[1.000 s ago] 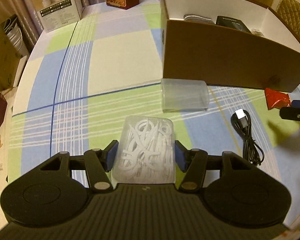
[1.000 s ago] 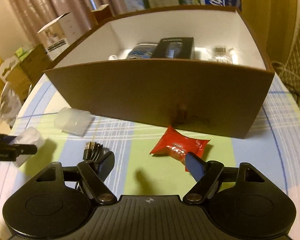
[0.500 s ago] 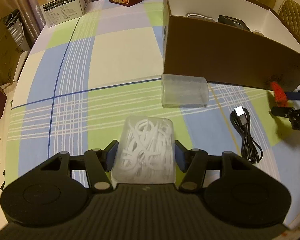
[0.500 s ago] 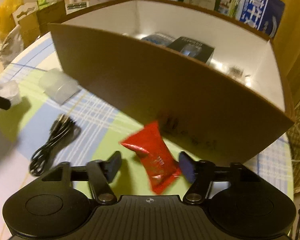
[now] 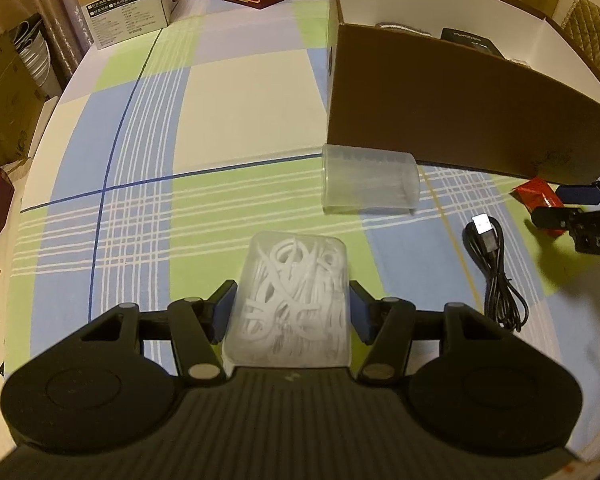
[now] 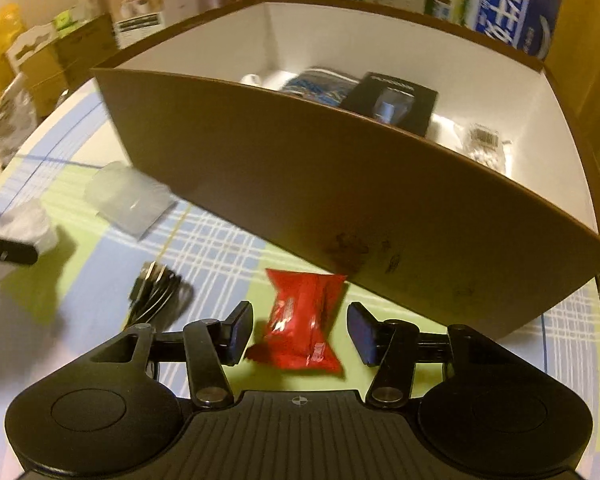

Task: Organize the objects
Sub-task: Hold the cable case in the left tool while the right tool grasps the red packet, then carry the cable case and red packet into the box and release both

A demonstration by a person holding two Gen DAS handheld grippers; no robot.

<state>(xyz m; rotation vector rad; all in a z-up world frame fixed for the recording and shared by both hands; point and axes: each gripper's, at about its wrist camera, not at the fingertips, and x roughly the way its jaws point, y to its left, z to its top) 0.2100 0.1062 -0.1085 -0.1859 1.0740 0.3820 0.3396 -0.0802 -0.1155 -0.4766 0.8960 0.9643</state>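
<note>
While the left claw [image 5: 292, 312] is pinching a frosted, rounded-corner plastic box [image 5: 294, 300] full of tangled white loops, its blue pads are pressing on both sides of it above the checked cloth of the table [image 5: 228, 100]. Lying on its side just beyond is a translucent ribbed cylinder [image 5: 370, 184], close to the near wall of the brown cardboard box [image 5: 452, 112], whose inside is white. A coiled black cable [image 5: 496, 272] with a silvery plug is lying to the right. The right claw [image 6: 300, 330] has just been closing, its flat pads flanking a crinkly red foil packet [image 6: 304, 320]; the left pad looks to be touching it, the right one is standing apart.
</note>
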